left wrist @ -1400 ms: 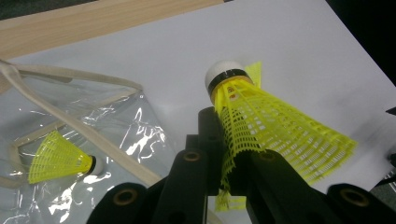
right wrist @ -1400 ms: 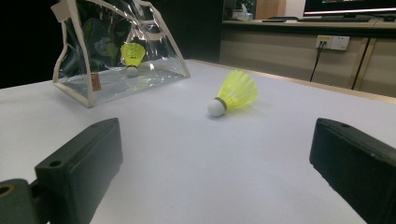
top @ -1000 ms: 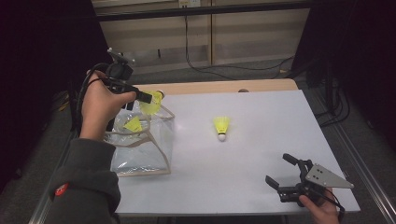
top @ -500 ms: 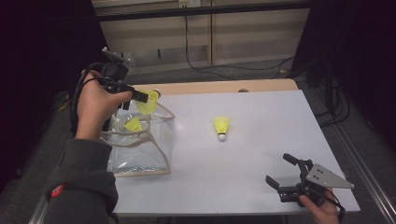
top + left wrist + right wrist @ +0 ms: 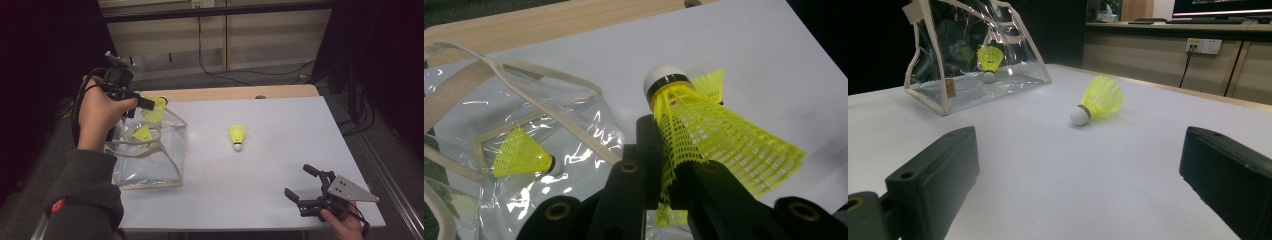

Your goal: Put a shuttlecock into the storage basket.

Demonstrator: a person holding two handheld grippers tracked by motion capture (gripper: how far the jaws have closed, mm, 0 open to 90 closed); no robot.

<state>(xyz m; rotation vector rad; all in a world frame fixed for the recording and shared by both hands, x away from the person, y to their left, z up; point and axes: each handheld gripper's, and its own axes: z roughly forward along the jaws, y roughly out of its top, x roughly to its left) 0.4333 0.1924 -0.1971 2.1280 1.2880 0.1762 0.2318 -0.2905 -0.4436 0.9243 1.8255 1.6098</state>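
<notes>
My left gripper [image 5: 146, 104] is shut on the skirt of a yellow shuttlecock [image 5: 156, 108] and holds it just above the open top of a clear plastic bag [image 5: 155, 160]. In the left gripper view the held shuttlecock [image 5: 714, 140] points its white cork up and away. A second yellow shuttlecock [image 5: 142, 133] lies inside the bag. A third shuttlecock [image 5: 237, 135] lies on the white table, cork toward me. My right gripper [image 5: 301, 183] rests open near the front right edge, and the third shuttlecock [image 5: 1099, 100] lies well beyond its jaws.
The bag has cream fabric trim and straps [image 5: 484, 75] and stands at the table's left side. A white sheet [image 5: 280, 150] covers the table, with a wooden strip [image 5: 225, 93] along the far edge. Cables run over the floor behind.
My left hand has drifted slightly to the left with the shuttlecock still held. The right gripper has stayed where it was.
</notes>
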